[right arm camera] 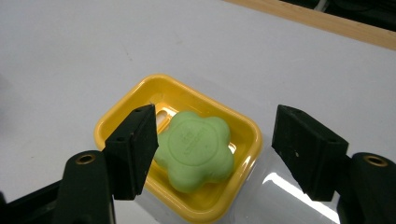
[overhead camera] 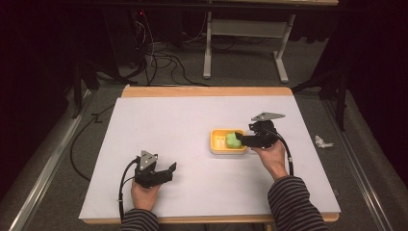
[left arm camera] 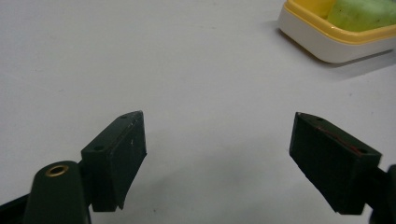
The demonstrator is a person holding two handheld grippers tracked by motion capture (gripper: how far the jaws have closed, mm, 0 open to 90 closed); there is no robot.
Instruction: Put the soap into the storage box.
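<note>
- The green soap (right arm camera: pixel 195 150) is showing as a flower-shaped bar with rounded lobes and a faint round stamp pressed into its top; it is lying tilted in the yellow soap dish (right arm camera: pixel 122 113), between and beyond the two jaws of the right gripper (right arm camera: pixel 215 154).
- The right gripper's jaws are standing apart around the soap: the left pad is sitting right at the soap's edge, though contact cannot be told, while the right pad is staying clear of it with a gap showing.
- The yellow soap dish, yellow inside and white on its outer wall, is resting on the white table sheet (overhead camera: pixel 159 125); its rim is lying under the left jaw.
- In the high view the right gripper (overhead camera: pixel 239 138) is reaching over the dish (overhead camera: pixel 216 144) toward the soap (overhead camera: pixel 233 139).
- The left gripper (left arm camera: pixel 217 158) is holding its jaws wide with nothing between them; the dish (left arm camera: pixel 322 44) is sitting ahead and to the right of its right jaw, well apart.
- A wooden table edge (right arm camera: pixel 327 21) is running beyond the right gripper's jaws.
</note>
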